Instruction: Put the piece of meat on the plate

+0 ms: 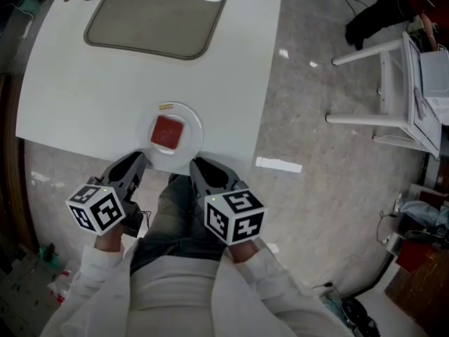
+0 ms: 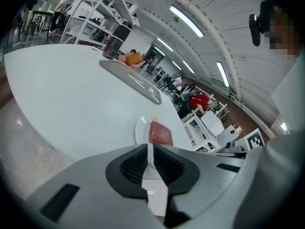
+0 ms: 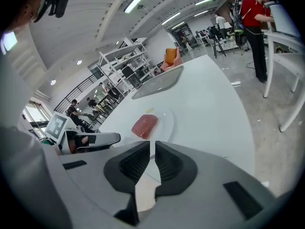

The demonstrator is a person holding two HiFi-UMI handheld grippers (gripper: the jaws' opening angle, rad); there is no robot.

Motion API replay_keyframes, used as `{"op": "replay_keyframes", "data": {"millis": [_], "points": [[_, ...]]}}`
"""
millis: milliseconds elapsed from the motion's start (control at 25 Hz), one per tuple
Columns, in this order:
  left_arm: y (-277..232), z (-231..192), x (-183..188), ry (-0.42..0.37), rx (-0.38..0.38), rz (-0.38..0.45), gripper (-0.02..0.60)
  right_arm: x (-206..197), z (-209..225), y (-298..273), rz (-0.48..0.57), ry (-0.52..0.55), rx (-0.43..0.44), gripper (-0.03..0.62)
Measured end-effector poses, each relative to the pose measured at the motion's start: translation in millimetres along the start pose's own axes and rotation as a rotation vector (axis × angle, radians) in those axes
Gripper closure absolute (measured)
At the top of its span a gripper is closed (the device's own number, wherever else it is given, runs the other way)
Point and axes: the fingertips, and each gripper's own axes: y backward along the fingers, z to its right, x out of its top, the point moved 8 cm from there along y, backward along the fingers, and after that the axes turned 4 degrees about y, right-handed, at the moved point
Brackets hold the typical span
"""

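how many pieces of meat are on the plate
1: a red square piece of meat lies in the middle of the white plate, near the table's front edge. Nothing appears hidden.

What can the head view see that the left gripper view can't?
Only the head view shows the left tool from above with its marker cube, and the person's jeans. Only the left gripper view shows the ceiling lights and the shelves far behind. Both show the red meat lying on the white plate, and the tray farther along the white table.
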Motion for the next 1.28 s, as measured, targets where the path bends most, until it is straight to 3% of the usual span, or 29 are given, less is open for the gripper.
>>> {"op": "replay_keyframes", "data": {"millis": [200, 280, 360, 560, 880, 1280], "points": [[-2.7, -8.8, 0.8, 0.036, 0.001, -0.009, 0.515, 0.6, 1.4, -4.0, 0.01, -0.004, -0.018, 0.567], [-2.7, -13.2, 1.9, 0.045, 0.01, -0.014, 0.512, 1.6, 1.9, -6.8, 0.012, -0.012, -0.026, 0.514], [-4.0, -15.1, 2.5, 0.049, 0.014, -0.023, 0.509, 2.1, 4.7, -8.2, 0.009, -0.023, -0.041, 0.507], [-8.8, -15.9, 6.4, 0.064, -0.001, -0.032, 0.497, 3.4, 15.7, -8.3, 0.015, -0.083, -0.083, 0.5], [-15.4, -21.4, 8.4, 0.095, 0.009, -0.058, 0.489, 3.3, 21.2, -19.6, -0.016, -0.154, -0.078, 0.5], [-19.7, -22.5, 10.7, 0.141, -0.012, -0.059, 0.491, 6.3, 19.1, -24.7, -0.046, -0.143, -0.094, 0.5]]}}
